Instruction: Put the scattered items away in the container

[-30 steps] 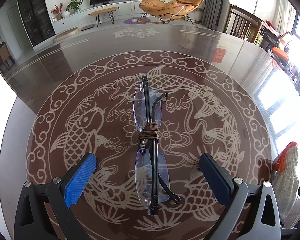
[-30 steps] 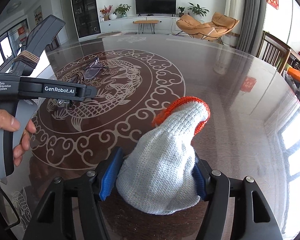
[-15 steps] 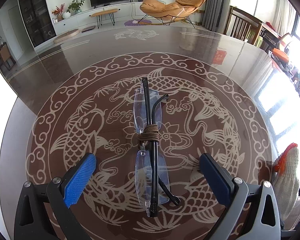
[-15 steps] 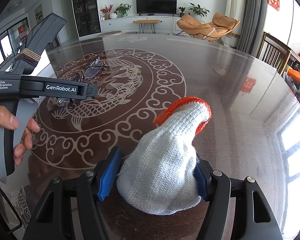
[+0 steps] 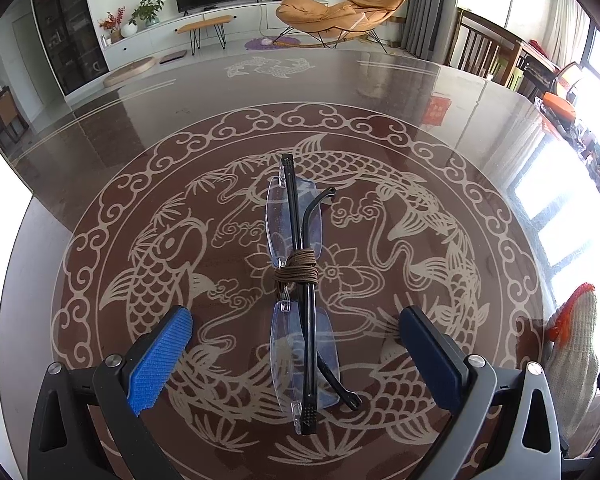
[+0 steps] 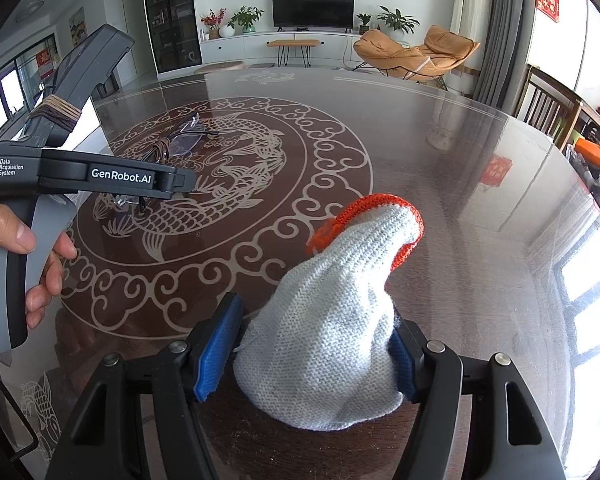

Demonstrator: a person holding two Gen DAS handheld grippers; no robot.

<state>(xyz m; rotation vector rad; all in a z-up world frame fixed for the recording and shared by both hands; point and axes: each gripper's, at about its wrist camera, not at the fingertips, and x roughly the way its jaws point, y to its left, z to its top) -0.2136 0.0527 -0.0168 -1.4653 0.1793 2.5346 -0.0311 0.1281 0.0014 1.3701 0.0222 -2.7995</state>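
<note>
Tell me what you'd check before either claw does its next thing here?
1. Folded glasses lie between the left claw fingers: ok.
2. Left claw wide open, touching nothing: ok.
3. Brown cord binds the glasses at the bridge: ok.
4. Knitted pouch sits between the right claw pads: ok.
5. Right claw truly gripping the pouch: cannot tell.
6. Pouch mouth, orange rim, open wide enough: cannot tell.

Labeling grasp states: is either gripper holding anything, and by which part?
Left gripper: open, nothing held; glasses lie untouched between its fingers. Right gripper: straddles the knit glove at its wide lower end; actual clamping cannot be told.
</note>
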